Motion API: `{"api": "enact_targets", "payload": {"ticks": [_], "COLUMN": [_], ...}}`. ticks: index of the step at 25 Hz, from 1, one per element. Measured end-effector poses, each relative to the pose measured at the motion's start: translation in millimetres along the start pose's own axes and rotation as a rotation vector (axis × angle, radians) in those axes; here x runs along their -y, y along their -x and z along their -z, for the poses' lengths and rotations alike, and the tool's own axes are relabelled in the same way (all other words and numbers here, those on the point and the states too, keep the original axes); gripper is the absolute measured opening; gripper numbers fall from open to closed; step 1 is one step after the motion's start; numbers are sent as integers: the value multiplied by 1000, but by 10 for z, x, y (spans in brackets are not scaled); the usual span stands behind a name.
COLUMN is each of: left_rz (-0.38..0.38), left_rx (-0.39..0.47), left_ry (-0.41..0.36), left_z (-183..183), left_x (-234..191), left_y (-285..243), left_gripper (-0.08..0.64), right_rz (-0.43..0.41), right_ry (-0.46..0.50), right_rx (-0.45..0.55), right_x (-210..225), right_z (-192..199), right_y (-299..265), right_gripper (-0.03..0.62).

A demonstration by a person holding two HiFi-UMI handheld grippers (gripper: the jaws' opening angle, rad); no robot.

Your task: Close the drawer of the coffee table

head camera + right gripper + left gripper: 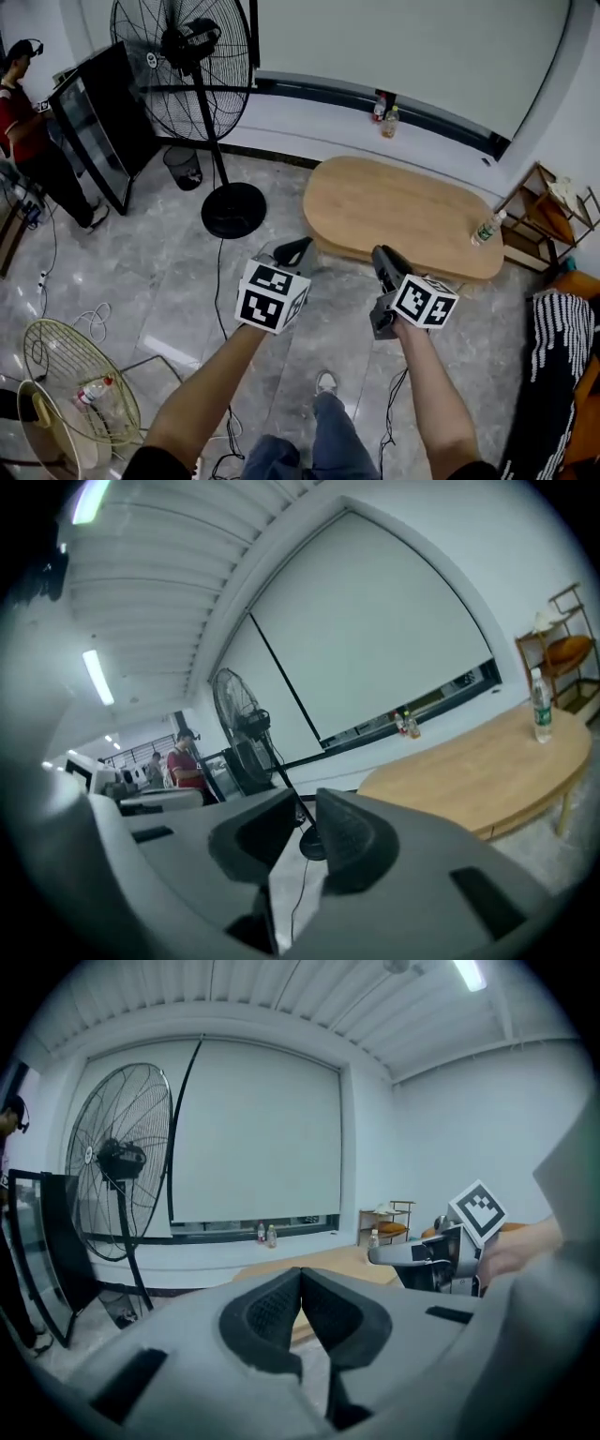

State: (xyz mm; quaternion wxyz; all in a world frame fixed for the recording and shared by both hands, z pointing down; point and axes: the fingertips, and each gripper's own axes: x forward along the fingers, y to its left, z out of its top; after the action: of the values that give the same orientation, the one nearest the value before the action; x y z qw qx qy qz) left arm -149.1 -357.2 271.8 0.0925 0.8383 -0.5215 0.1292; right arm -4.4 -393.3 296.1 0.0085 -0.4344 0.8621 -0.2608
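The oval wooden coffee table [403, 211] stands on the marble floor ahead of me; no drawer shows on it in any view. A water bottle [487, 228] stands near its right end. My left gripper [298, 246] hangs in the air before the table's near left edge, its jaws shut with nothing between them [301, 1274]. My right gripper [382, 253] hovers beside it over the table's near edge. Its jaws stand a narrow gap apart and hold nothing [305, 799]. The table [478, 761] lies beyond them, low and to the right.
A tall pedestal fan [202, 66] on a round base [233, 209] stands left of the table, with a bin [183, 167] and a black panel [98, 122] behind. A person [23, 112] stands far left. A loose fan guard [80, 380] and cables lie bottom left. A wooden shelf [548, 211] is at the right.
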Motion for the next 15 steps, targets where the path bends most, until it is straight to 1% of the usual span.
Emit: {"api": "enact_targets", "payload": {"ticks": [2, 5, 8, 10, 15], "left_rz": [-6, -6, -8, -12, -22], "left_rx": [2, -3, -3, 7, 13], "left_ry": [-1, -16, -29, -39, -55], "left_z": [-180, -356, -432, -525, -719], "left_x": [48, 172, 331, 399, 605], "left_y": [295, 698, 1107, 1343, 1808], "left_gripper": [2, 2, 2, 2, 2], "right_rz": [-2, -16, -19, -17, -19], "right_ry": [43, 63, 102, 137, 238], "right_rx": [-17, -31, -48, -41, -50], "right_x": [-293, -684, -1016, -1227, -1658], "right_z": [-124, -233, -229, -286, -391], "right_y": [181, 479, 797, 962, 1348], "right_gripper": [63, 27, 17, 9, 5]}}
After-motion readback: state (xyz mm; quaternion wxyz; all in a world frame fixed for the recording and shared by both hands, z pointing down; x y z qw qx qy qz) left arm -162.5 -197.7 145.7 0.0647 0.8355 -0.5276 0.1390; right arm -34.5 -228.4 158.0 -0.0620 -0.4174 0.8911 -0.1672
